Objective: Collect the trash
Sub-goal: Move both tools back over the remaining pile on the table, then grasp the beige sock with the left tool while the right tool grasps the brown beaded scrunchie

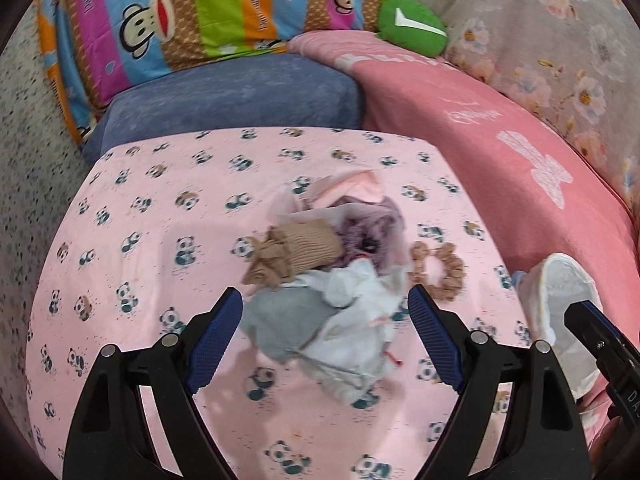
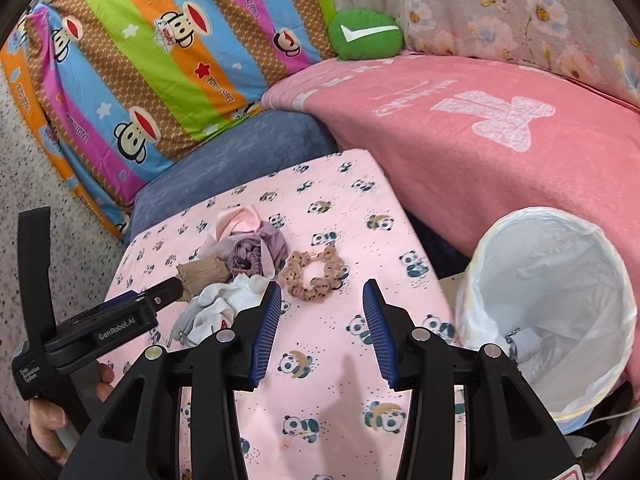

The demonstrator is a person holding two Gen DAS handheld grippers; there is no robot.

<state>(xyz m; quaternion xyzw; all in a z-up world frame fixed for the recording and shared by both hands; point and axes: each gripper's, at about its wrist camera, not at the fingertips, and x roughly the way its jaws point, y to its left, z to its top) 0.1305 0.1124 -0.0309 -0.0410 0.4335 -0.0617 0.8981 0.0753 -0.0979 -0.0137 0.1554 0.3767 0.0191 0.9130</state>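
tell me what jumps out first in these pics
A jumbled pile of small cloth items in tan, purple, white and grey lies mid-way on the pink panda-print sheet. Right of it sits a tan dotted scrunchie, and further right a white-lined bin.

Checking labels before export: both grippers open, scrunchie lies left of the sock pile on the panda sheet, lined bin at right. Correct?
One thing is off. The scrunchie lies right of the sock pile, not left, between the pile and the lined bin; the right wrist view shows it. The rest holds: the left gripper and the right gripper are both open, over the panda sheet.
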